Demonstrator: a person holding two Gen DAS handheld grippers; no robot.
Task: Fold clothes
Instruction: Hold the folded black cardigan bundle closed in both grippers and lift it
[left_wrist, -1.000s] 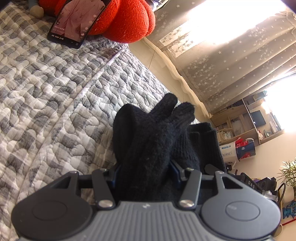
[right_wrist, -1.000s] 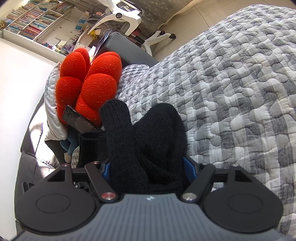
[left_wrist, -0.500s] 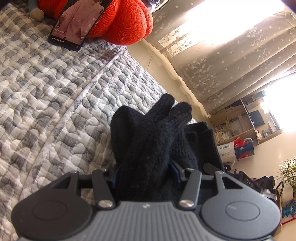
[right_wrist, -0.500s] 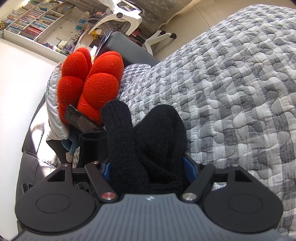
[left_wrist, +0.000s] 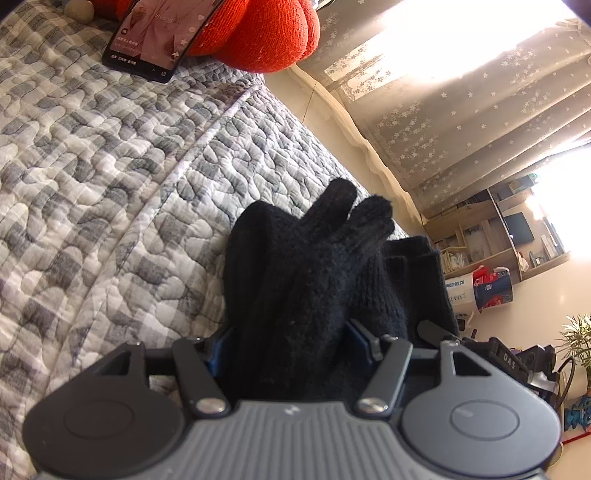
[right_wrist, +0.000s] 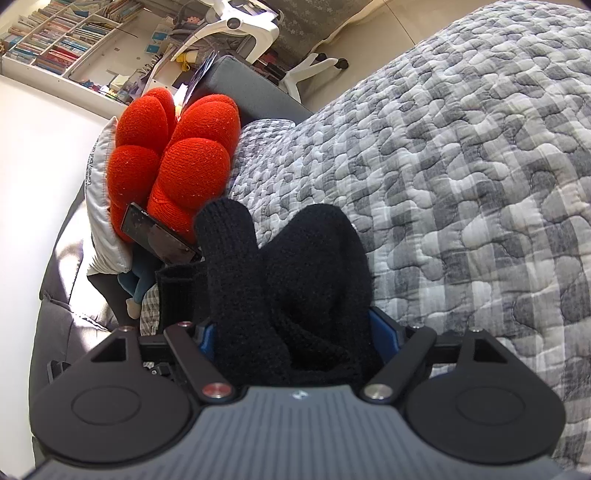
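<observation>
Black knitted gloves (left_wrist: 310, 280) fill the gap between each gripper's fingers, bunched over the grey checked quilt (left_wrist: 110, 177). Both the left gripper (left_wrist: 291, 339) and right gripper (right_wrist: 291, 332) have just been opening, though wool hides the pads (I cannot tell if they still press). A phone (left_wrist: 155, 40) leans on a red cushion (right_wrist: 177, 162).

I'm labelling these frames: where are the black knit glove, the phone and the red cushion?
black knit glove (left_wrist: 317, 280), left wrist view, palm area.
phone (left_wrist: 155, 37), left wrist view, lit screen.
red cushion (right_wrist: 188, 166), right wrist view, front lobe.
</observation>
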